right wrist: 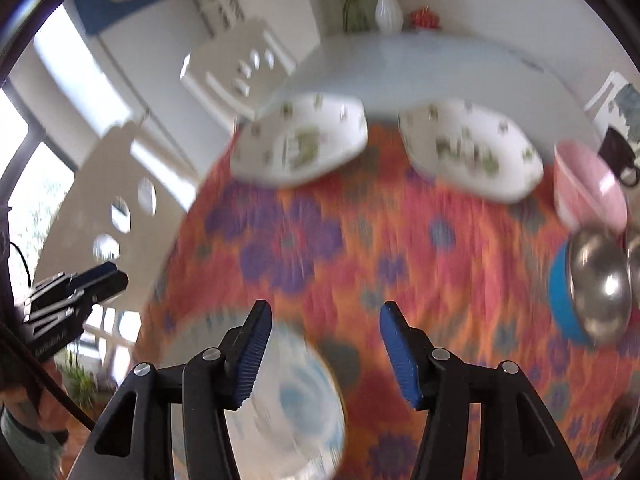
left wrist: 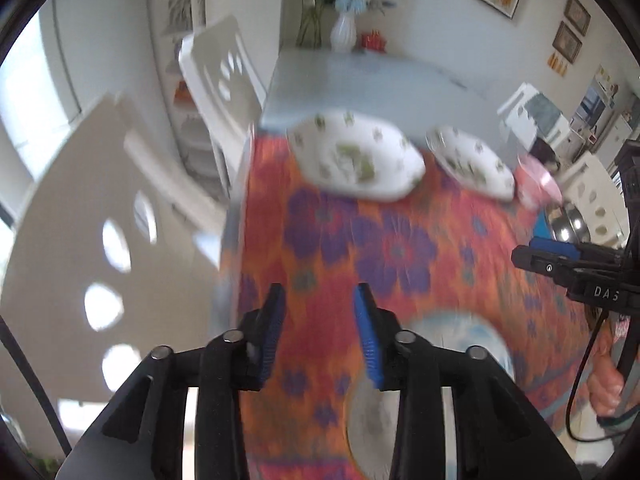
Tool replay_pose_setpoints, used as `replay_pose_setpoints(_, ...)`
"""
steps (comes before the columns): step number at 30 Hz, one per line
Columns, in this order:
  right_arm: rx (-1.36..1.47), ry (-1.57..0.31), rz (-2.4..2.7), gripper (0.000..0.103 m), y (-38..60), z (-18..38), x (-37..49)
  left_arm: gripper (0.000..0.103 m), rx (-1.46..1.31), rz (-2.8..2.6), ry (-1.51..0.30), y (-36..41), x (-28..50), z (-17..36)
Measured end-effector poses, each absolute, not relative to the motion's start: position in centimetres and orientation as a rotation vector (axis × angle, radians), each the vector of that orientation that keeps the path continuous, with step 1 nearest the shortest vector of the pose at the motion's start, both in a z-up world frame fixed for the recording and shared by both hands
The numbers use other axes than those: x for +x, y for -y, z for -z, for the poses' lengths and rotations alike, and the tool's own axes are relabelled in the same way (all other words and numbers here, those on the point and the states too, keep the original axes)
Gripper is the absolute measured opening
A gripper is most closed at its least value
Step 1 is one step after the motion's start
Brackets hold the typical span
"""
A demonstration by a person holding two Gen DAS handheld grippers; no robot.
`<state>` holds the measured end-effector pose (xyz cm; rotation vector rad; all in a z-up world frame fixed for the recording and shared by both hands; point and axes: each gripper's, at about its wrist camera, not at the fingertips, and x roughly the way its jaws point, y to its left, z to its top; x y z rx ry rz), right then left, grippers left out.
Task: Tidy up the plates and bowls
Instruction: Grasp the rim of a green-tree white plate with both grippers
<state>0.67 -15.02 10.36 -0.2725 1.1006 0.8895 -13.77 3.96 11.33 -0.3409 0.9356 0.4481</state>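
Note:
Both views are motion-blurred. Two white plates with green flower prints lie at the far end of the orange floral cloth (left wrist: 352, 248): the left plate (left wrist: 356, 158) (right wrist: 302, 142) and the right plate (left wrist: 470, 164) (right wrist: 472, 148). A pink bowl (right wrist: 590, 184) (left wrist: 536, 182) stands to their right. A steel bowl (right wrist: 598, 284) sits in a blue bowl (right wrist: 560, 300). A white and blue plate (right wrist: 288, 404) (left wrist: 452, 344) lies near the front. My left gripper (left wrist: 320, 294) is open and empty above the cloth. My right gripper (right wrist: 326, 312) is open and empty above the near plate.
White plastic chairs (left wrist: 80, 240) (right wrist: 236, 68) stand left of the table. A white vase (left wrist: 343, 34) with flowers and a red object (left wrist: 374, 40) stand at the table's far end. A black mug (right wrist: 618, 150) is at the right.

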Motion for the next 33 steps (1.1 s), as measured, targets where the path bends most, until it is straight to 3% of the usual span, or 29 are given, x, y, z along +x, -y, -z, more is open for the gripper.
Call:
replay_pose_setpoints(6,-0.182,-1.101,-0.828,0.055,10.6,-11.4,5.4,0.041,-0.291,-0.454,-0.953,-7.4,-7.8,-11.3)
replay_pose_setpoints(16,-0.152,-1.209,-0.712,0.05,4.7,-6.5,13.4,0.043,-0.594,-0.368,-1.007,-14.3,-1.1,-5.3)
replay_pose_setpoints(25,-0.217,-1.241,-0.696,0.046,1.0,-3.6,16.5,0.039,-0.639,-0.361,-1.054,-15.8,1.8,-1.7)
replay_pose_setpoints(33,-0.278,-1.233,-0.753,0.031,-1.7,-1.7,17.4,0.032,-0.671,-0.344,-1.054,-17.3,2.8,0.0)
